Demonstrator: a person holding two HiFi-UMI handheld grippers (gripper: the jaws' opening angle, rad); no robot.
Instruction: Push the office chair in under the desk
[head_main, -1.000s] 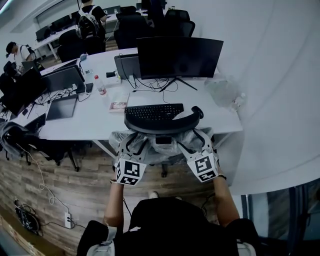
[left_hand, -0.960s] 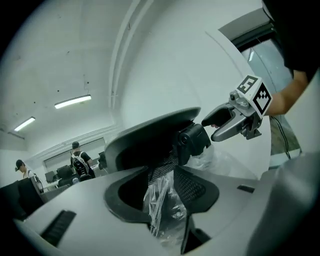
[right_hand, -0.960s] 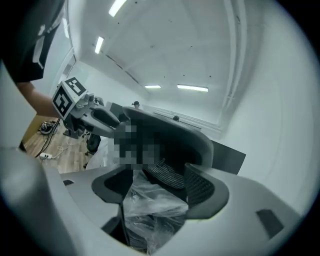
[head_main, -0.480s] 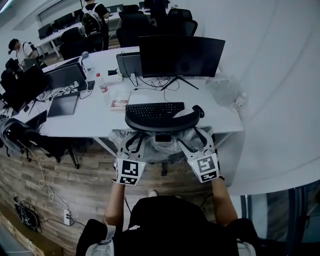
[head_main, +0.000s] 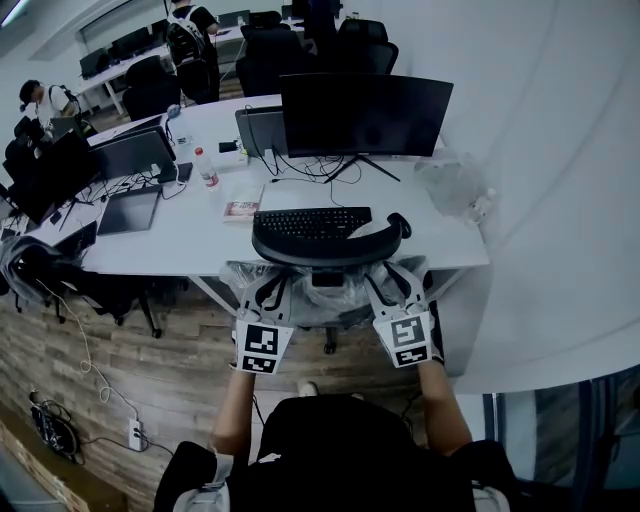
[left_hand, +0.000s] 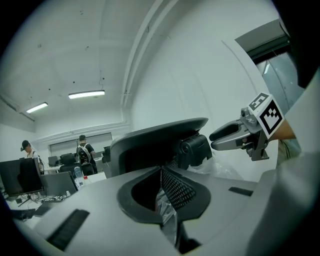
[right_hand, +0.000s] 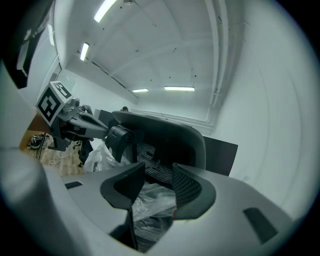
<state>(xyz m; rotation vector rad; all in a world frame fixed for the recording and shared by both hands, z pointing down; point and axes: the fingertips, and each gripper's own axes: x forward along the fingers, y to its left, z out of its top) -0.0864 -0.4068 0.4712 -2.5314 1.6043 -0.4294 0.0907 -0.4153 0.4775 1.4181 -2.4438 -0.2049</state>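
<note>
Black office chair (head_main: 330, 243) stands at the tabletop (head_main: 190, 240) edge. My left gripper (head_main: 270, 288) fingers are pinched together on its plastic wrap (head_main: 345, 298); my right gripper (head_main: 392, 282) fingers, just closing, stand apart around that wrap.

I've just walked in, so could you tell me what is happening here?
A person stands behind a plastic-wrapped office chair at the desk, a gripper in each hand. The fingers of the left gripper are shut on the plastic wrap at the chair's back; those of the right gripper have just been closing and stand apart around the wrap.
</note>
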